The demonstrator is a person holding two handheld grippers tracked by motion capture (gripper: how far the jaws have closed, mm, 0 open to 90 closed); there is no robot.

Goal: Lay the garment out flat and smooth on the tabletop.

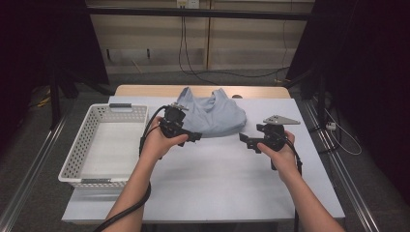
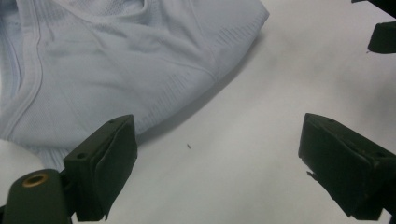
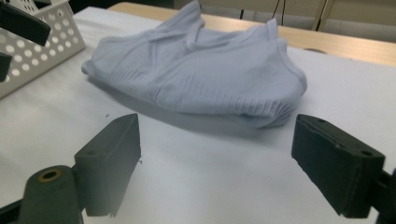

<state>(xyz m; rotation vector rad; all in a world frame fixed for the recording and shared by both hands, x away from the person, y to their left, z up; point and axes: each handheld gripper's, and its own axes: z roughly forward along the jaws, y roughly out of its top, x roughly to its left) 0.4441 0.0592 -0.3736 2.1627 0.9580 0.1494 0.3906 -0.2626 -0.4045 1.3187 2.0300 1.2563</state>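
A crumpled light-blue garment lies on the white table cover, toward the far side. My left gripper hovers just in front of the garment's left part, open and empty; in the left gripper view its jaws stand wide over bare cover, with the garment up and to the left. My right gripper is held at the garment's front right, also open and empty. In the right gripper view the garment lies a short way beyond the open jaws.
A white perforated basket with nothing in it sits at the table's left edge, also seen in the right gripper view. A strip of wooden tabletop shows behind the cover. Cables trail across the floor beyond the table.
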